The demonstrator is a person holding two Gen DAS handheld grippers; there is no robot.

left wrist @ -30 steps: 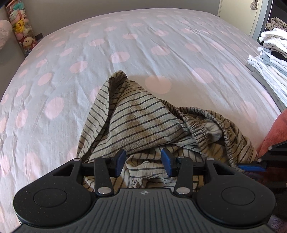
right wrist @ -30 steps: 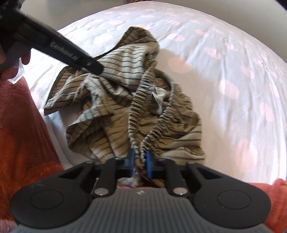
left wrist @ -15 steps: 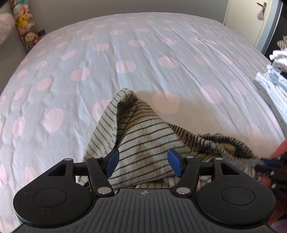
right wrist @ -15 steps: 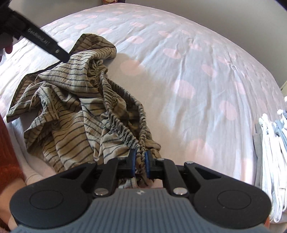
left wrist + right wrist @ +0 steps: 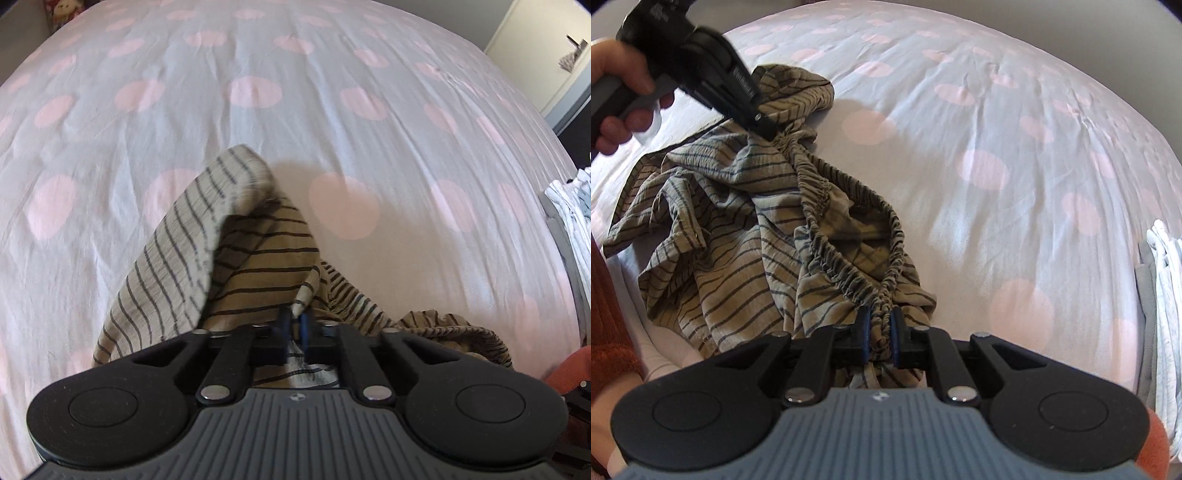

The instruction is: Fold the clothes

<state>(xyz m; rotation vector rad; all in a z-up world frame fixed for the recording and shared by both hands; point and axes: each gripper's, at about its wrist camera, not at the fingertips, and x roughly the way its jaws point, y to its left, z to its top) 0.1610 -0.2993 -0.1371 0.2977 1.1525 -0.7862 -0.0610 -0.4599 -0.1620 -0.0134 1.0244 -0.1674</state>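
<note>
1. Since the earlier frame the left gripper (image 5: 295, 326) has come down onto the striped garment (image 5: 746, 236), and its jaws, spread wide a moment ago, have just been closing; they are now clenched on a fold of the cloth near the gathered waistband (image 5: 849, 236).
2. The right gripper (image 5: 878, 332) keeps its jaws clamped on the bunched elastic at the near end of the waistband, as before.
3. The garment lies crumpled on the near part of the bed (image 5: 295, 92), strung between the two grippers; the waistband loop sags open between them.
4. Hidden: in the left wrist view the gripper body covers the near part of the cloth, and a lifted flap screens what lies under it. How much fabric sits between the left jaws is hard to judge; it looks like a thin fold.
5. Cut off: a hand (image 5: 617, 92) holding the left gripper shows only partly at the far left of the right wrist view, and a rust-red sleeve (image 5: 609, 332) runs out of frame at the near left.
6. A stack of folded laundry (image 5: 1163, 314) sits at the bed's right edge, half out of frame.
7. The far and middle bed, spotted pink, lies open; the far edge meets a wall.
</note>
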